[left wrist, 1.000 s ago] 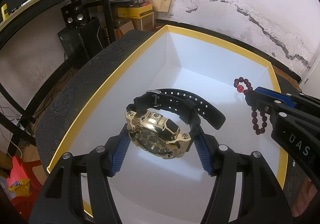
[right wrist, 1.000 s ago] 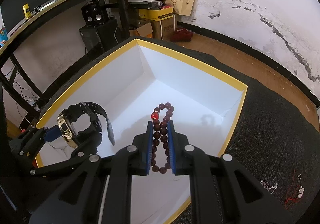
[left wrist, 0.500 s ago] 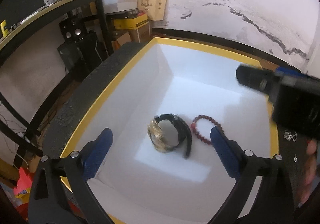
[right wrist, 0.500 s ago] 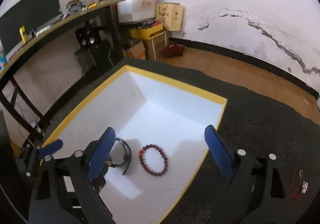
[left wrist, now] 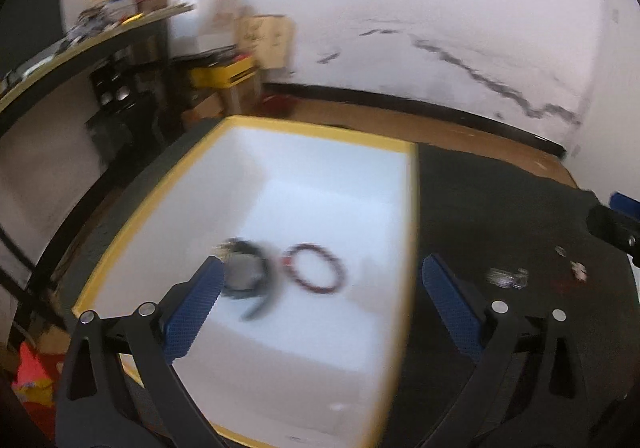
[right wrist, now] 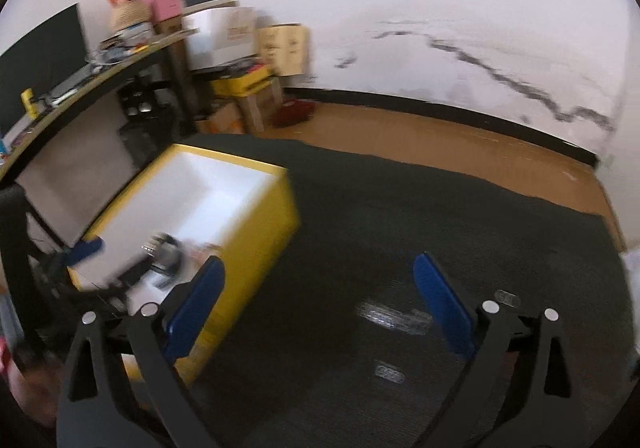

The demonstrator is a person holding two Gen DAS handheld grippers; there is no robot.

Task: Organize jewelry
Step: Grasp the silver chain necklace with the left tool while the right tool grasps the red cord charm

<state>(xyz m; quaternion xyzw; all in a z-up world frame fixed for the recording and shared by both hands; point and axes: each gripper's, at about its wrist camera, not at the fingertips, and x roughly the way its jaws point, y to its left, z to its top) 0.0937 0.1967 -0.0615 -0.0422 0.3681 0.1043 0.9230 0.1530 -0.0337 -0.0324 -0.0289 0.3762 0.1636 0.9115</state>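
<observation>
The left gripper [left wrist: 320,288] stands with its blue pads spread wide and nothing between them, raised over the near half of the yellow-rimmed white box [left wrist: 412,184]. On the box's white floor, towards its near left part, the black-strapped watch [left wrist: 248,276] lies with the red bead bracelet [left wrist: 314,268] just beside it on the right — the two look close to touching, though blur hides whether they do. The right gripper [right wrist: 318,288] has just been opening further; its pads too are far apart and empty, and it hangs over the dark mat [right wrist: 360,216] to the right of the box. On the mat ahead of it lie small pale pieces of jewelry [right wrist: 390,316] — too smeared to name. In the left view the same kind of small glinting pieces [left wrist: 506,278] lie on the mat right of the box's right edge, and the right gripper's tip shows at the far right border.
</observation>
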